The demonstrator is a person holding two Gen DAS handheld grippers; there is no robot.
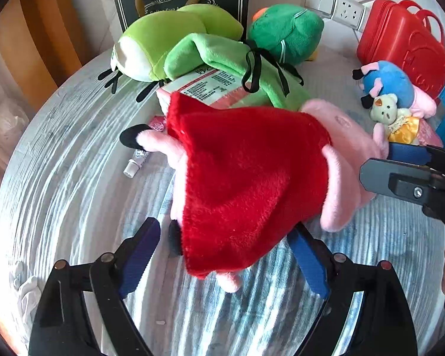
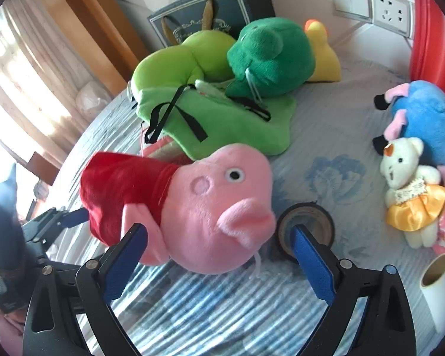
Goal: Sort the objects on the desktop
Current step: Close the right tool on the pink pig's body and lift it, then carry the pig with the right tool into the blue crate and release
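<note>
A pink pig plush in a red dress (image 1: 246, 172) lies on the striped cloth of the table (image 1: 74, 195). My left gripper (image 1: 225, 231) straddles the hem of its dress. The jaws are open and the left pad (image 1: 139, 255) stands clear of the plush. My right gripper (image 2: 219, 231) straddles the pig's head (image 2: 216, 204), also open. Its right finger (image 2: 311, 264) is apart from the snout, and its left finger (image 2: 124, 264) sits close to a pink arm. Each gripper also shows at the edge of the other's view.
Behind the pig lie a light green plush (image 1: 178, 38), a dark green plush (image 1: 284, 35) and a pink tissue pack (image 1: 204, 86). On the right are a blue plush (image 2: 424, 118), a small bear in a yellow dress (image 2: 409, 187), a red case (image 1: 400, 41), a tape roll (image 2: 305, 222) and a white roll (image 2: 439, 279).
</note>
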